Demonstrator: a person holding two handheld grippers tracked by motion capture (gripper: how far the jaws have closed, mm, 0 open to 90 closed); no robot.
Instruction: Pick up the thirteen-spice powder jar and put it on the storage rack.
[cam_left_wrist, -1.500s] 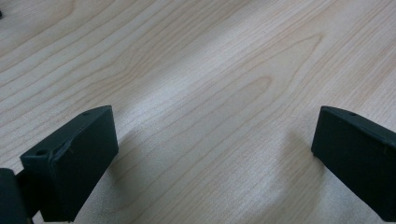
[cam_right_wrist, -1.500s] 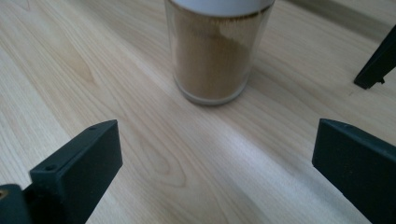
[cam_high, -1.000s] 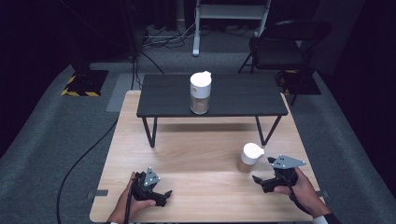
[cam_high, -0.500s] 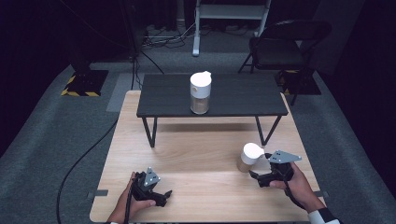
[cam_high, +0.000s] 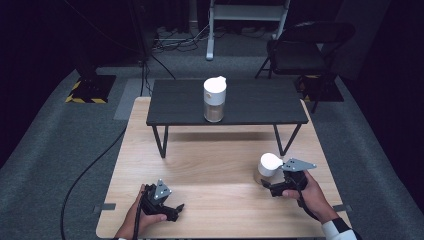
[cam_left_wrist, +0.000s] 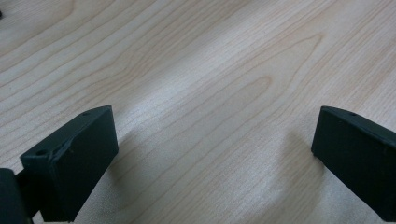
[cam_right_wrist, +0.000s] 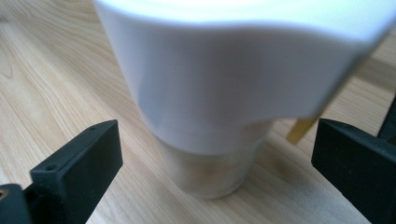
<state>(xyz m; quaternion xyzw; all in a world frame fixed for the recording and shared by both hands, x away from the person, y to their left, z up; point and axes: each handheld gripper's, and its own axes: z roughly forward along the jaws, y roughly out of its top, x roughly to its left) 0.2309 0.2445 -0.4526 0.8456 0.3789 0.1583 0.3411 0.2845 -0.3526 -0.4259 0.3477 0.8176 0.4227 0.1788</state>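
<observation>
High view: light wood tabletop fills the middle of the frame; a low black shelf on thin legs stands across its upper part; a tall white-lidded jar stands upright on the shelf, near its centre; dark grey carpet all round, a folding chair at upper right, a black cable trailing off the left edge of the tabletop.

Lower right of the frame: small cup, white lid over a clear body, upright on the tabletop, right of centre and in front of the shelf's right leg; right gripper held low just beside it, grey plate on top, hand behind; whether it touches the cup I cannot tell from above.

Lower left of the frame: left gripper resting low on the tabletop near the front edge, hand wrapped round it, well apart from the cup.

Right gripper view: cup very close and partly blurred, taking the upper and middle frame; white lid above, clear base with pale contents on the wood; jaws wide apart, one at lower left, one at lower right, the cup standing between them with a gap on each side; nothing clamped.

Left gripper view: bare wood grain only between the jaws; jaws wide apart, low over the tabletop, holding nothing.
</observation>
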